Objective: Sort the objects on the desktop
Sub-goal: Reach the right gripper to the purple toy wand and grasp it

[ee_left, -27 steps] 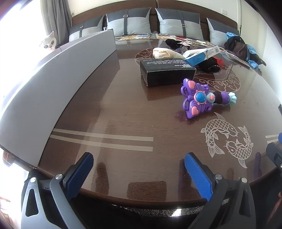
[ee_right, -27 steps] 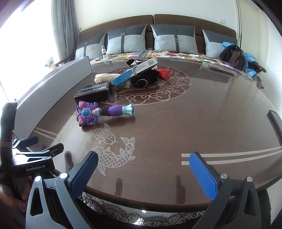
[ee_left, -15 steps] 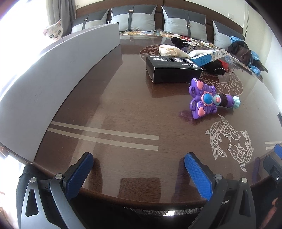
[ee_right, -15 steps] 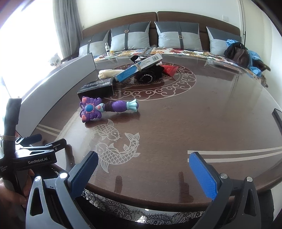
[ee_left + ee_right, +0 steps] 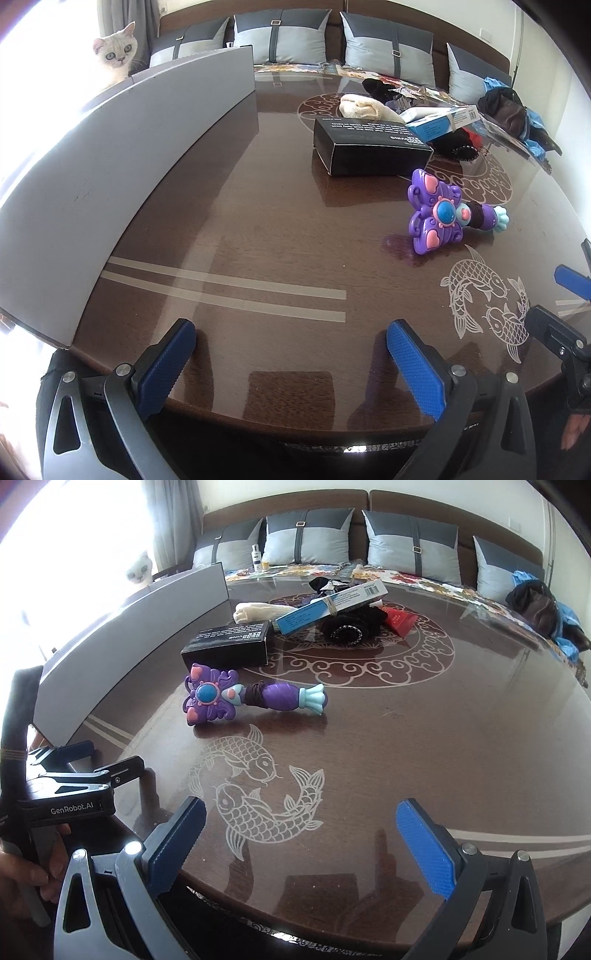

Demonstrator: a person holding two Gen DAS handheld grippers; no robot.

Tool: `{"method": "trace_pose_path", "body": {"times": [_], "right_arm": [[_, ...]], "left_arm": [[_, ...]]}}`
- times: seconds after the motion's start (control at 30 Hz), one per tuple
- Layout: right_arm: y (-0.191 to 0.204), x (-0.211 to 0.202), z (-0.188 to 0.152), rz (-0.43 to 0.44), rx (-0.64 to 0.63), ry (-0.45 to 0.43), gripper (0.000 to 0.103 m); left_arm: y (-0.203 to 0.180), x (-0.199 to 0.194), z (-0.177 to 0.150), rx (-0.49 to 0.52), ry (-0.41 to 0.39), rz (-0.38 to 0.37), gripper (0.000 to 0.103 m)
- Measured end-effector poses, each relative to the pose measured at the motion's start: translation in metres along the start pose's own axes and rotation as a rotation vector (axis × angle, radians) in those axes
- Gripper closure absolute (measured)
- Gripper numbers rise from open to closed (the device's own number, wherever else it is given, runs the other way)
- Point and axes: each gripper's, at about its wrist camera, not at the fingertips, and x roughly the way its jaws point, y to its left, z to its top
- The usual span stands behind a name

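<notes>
Purple butterfly-shaped plastic wand [image 5: 236, 698]

A white cat [image 5: 117, 55] peers over the grey board [image 5: 110, 155], far ahead-left of the tool; grey cushions [image 5: 308, 535] line the brown sofa [image 5: 406, 502] beyond.

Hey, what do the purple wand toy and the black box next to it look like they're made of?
The purple wand toy looks like molded glossy plastic: smooth shine and cast hearts. The black box looks like matte printed cardboard: sharp folded edges, white lettering on top. Both are judged by look alone.
</notes>
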Motion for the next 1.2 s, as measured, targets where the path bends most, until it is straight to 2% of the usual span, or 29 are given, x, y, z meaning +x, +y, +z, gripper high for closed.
{"method": "trace_pose_path", "body": {"times": [0.27,0.4,0.5,0.67,0.73,0.87,0.9,0.97,1.03,1.13,1.17,1.2], "right_arm": [[0.035,0.065,0.066,0.123,-0.475,0.182,0.0],[0.041,0.089,0.089,0.155,-0.544,0.248,0.0],[0.047,0.093,0.1,0.13,-0.61,0.25,0.0],[0.054,0.079,0.118,0.176,-0.643,0.224,0.0],[0.065,0.085,0.118,0.201,-0.676,0.264,0.0],[0.078,0.106,0.11,0.288,-0.682,0.413,0.002],[0.08,0.11,0.108,0.292,-0.681,0.434,0.005],[0.08,0.112,0.107,0.302,-0.671,0.445,0.02],[0.079,0.108,0.107,0.302,-0.655,0.433,0.03],[0.076,0.095,0.099,0.297,-0.626,0.424,0.054],[0.074,0.091,0.094,0.289,-0.616,0.426,0.065],[0.071,0.086,0.089,0.275,-0.601,0.42,0.071]], "left_arm": [[0.006,0.002,0.002,-0.012,0.0,0.006,0.0],[0.007,0.001,0.001,-0.007,-0.002,0.003,0.0],[0.007,0.001,0.0,-0.006,-0.004,0.002,0.0],[0.007,0.0,0.0,-0.018,-0.009,0.011,0.0],[0.007,0.0,0.0,-0.019,-0.012,0.011,0.0],[0.009,-0.001,-0.001,-0.01,-0.01,0.004,0.0],[0.009,-0.002,-0.002,-0.009,-0.01,0.003,0.0],[0.009,-0.002,-0.002,-0.008,-0.013,0.003,0.0],[0.009,-0.002,-0.002,-0.011,-0.017,0.006,0.0],[0.008,-0.001,-0.002,-0.017,-0.022,0.011,0.0],[0.009,-0.001,-0.002,-0.019,-0.023,0.012,0.0],[0.009,-0.001,-0.002,-0.02,-0.025,0.013,0.0]]}}
